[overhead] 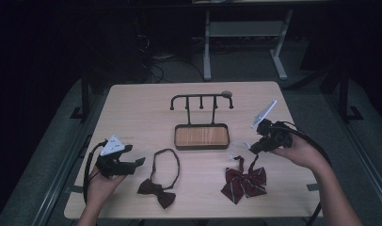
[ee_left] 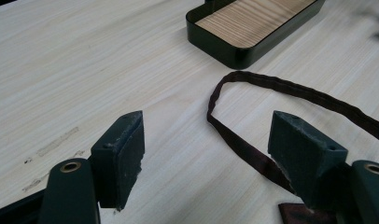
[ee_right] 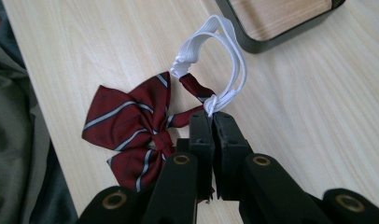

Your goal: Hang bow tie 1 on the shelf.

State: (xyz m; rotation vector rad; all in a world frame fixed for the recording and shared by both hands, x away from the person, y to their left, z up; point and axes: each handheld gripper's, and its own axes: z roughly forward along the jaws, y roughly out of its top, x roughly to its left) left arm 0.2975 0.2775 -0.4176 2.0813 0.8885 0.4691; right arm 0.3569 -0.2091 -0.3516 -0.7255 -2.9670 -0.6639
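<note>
Right gripper (ee_right: 211, 122): my jaws are pinched tight on the white elastic loop (ee_right: 225, 56) of the striped bow tie (ee_right: 131, 126) — bow on the worktop (overhead: 132, 108).
Left gripper (ee_left: 206, 154): jaws wide apart, empty, beside the dark bow tie (overhead: 157, 188).
Progress: I judge it early — hook stand (overhead: 201, 100) bare, both ties unhung.

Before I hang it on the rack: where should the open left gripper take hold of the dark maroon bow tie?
Grip the thin neck strap of the dark maroon bow tie, not the knot. The strap lies flat as an open loop between the left gripper jaws; come down from above, straddling one strand.
</note>
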